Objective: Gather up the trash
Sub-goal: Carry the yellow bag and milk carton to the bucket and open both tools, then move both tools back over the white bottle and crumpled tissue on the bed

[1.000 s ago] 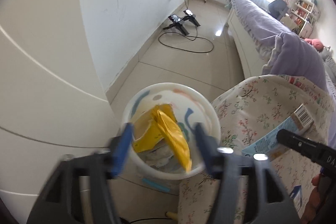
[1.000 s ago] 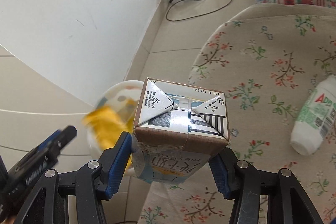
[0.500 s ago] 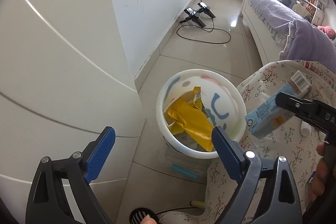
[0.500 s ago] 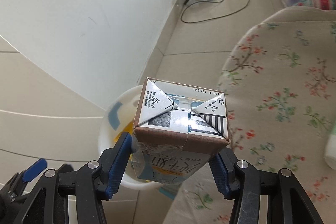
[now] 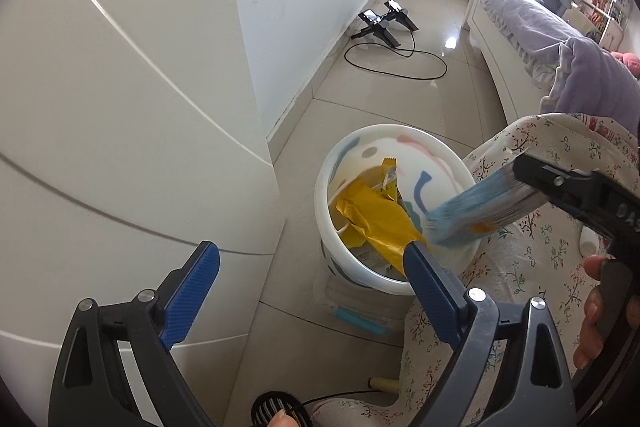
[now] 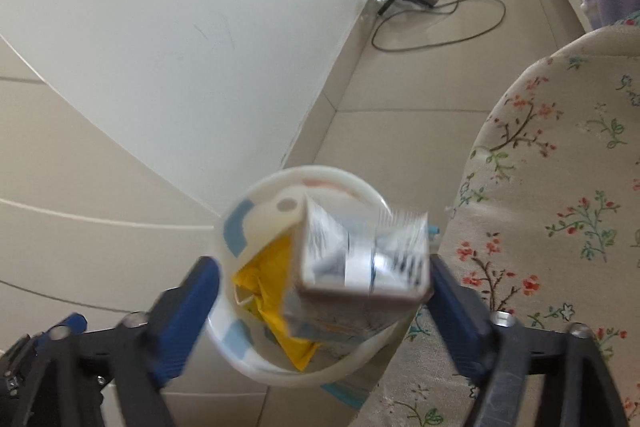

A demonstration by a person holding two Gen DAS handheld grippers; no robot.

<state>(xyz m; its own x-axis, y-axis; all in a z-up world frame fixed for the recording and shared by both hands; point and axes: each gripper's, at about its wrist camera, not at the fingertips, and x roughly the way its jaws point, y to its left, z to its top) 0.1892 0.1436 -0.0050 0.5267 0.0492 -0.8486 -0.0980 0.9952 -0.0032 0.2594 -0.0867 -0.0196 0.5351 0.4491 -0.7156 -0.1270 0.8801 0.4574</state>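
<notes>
A white bin (image 5: 325, 195) with blue and pink marks stands on the tiled floor, with a crumpled yellow wrapper (image 5: 376, 221) inside. My left gripper (image 5: 310, 251) hangs open and empty just short of the bin's near rim. My right gripper (image 6: 322, 269) is over the bin (image 6: 280, 174) and its jaws are opening. Between them the blue-and-white carton (image 6: 360, 259) is blurred and tipping down, clear of the left pad, above the yellow wrapper (image 6: 264, 281). In the left wrist view the carton (image 5: 480, 207) slants over the bin's right rim.
A seat with a floral cover (image 6: 552, 227) presses against the bin's right side. A white wall and cabinet doors (image 5: 120, 107) run along the left. Black stands and a looped cable (image 5: 384, 27) lie farther along the floor, with a bed (image 5: 520, 3) beyond.
The right jaws have spread and the carton, firmly gripped before, now slips blurred toward the bin. The left gripper has widened and drawn back from over the bin.
</notes>
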